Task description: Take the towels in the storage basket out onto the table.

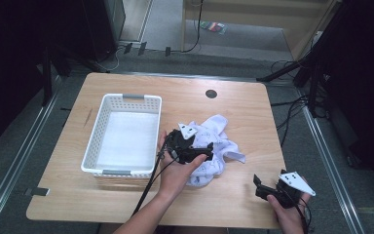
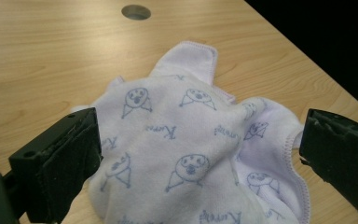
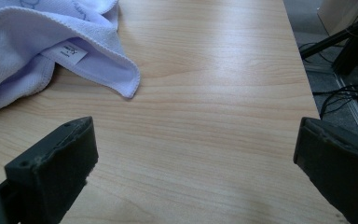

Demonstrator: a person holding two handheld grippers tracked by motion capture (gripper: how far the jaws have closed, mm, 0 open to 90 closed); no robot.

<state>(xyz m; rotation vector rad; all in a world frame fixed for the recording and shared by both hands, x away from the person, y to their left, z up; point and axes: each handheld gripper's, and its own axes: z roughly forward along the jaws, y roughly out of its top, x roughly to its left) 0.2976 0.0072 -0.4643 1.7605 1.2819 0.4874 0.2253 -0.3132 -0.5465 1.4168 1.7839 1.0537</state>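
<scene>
A crumpled pale lilac cloth (image 1: 217,142) printed with small face drawings lies on the wooden table (image 1: 243,105), right of centre. In the left gripper view the cloth (image 2: 191,144) bulges between the two wide-apart jaws. My left gripper (image 1: 200,152) is open, held low over the cloth's near-left part. My right gripper (image 1: 259,186) is open near the table's front right edge, with bare wood between its jaws. In the right gripper view a corner of the cloth (image 3: 51,42) with a small white label lies ahead at the upper left.
A white perforated plastic basket (image 1: 124,134) stands on the left half of the table, just left of my left hand. A dark round cable hole (image 1: 211,93) sits near the table's far edge. Cables and stand legs lie on the floor beyond the right edge.
</scene>
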